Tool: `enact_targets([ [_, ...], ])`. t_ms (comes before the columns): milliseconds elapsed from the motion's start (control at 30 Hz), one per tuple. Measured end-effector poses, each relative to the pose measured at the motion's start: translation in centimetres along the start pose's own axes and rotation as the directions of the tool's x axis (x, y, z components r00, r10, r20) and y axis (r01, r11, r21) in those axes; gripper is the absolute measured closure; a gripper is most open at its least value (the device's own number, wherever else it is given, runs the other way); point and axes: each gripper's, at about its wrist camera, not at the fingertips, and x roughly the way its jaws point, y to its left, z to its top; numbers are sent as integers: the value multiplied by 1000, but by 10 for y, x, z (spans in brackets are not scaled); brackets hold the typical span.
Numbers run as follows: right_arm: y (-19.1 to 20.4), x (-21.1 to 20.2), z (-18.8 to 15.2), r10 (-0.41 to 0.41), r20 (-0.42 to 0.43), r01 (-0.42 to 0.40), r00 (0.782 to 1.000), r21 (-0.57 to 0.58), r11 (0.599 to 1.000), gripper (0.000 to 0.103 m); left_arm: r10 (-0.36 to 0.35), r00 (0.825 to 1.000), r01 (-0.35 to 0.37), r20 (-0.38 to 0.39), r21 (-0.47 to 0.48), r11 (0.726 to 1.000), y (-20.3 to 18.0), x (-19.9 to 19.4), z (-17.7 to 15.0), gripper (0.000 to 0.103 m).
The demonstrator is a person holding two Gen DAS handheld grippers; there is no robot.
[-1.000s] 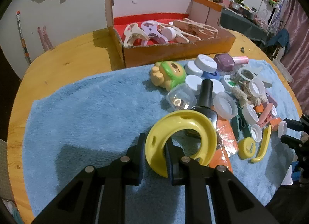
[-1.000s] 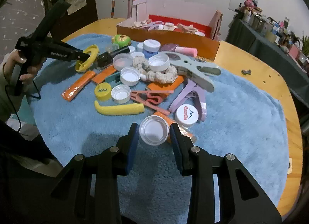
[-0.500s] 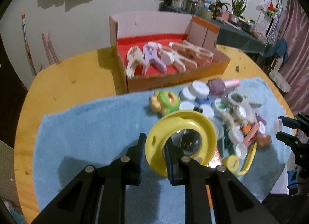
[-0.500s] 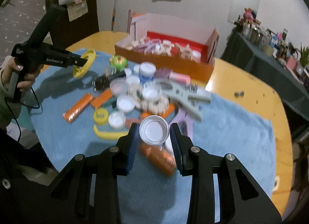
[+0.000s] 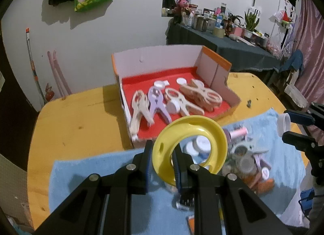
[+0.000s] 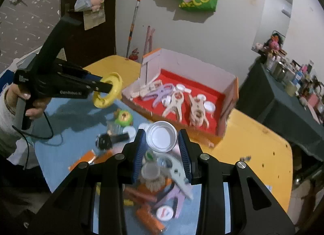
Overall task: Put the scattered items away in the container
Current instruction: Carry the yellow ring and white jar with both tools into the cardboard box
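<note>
**Two items lifted, most of the pile still out**

The left gripper (image 5: 162, 159) clamps a yellow ring (image 5: 190, 147); the right gripper (image 6: 162, 145) clasps a white lid (image 6: 161, 136). Both hover short of the cardboard box (image 6: 230, 101) at the tabletop's far edge, which holds clips and lids. Many items remain on the blue towel (image 6: 66, 133).

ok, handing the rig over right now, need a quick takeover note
Left hand-held gripper: shut on the yellow ring, held in the air short of the box.
Right hand-held gripper: shut on the white cap, also lifted near the box.
Done: several clips and a few caps lie in the box.
Left: drop both items in, then clear the pile on the blue towel.
</note>
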Motion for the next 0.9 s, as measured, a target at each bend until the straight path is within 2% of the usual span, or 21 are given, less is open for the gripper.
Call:
enact_targets([
  [233, -10, 24, 41, 16, 3, -16, 1000, -14, 1000, 71, 32, 999, -32, 6, -9, 999, 1, 15, 35, 84],
  [400, -25, 63, 59, 24, -41, -23, 999, 14, 1000, 71, 43, 999, -44, -27, -33, 999, 3, 45, 54, 84],
  [700, -60, 145, 60, 9, -179, 8, 984, 93, 996, 71, 63, 992, -71, -113, -66, 995, 2, 105, 67, 84],
  [900, -77, 170, 57, 1, -226, 31, 974, 136, 990, 71, 74, 984, -87, -161, -77, 993, 5, 130, 71, 84],
])
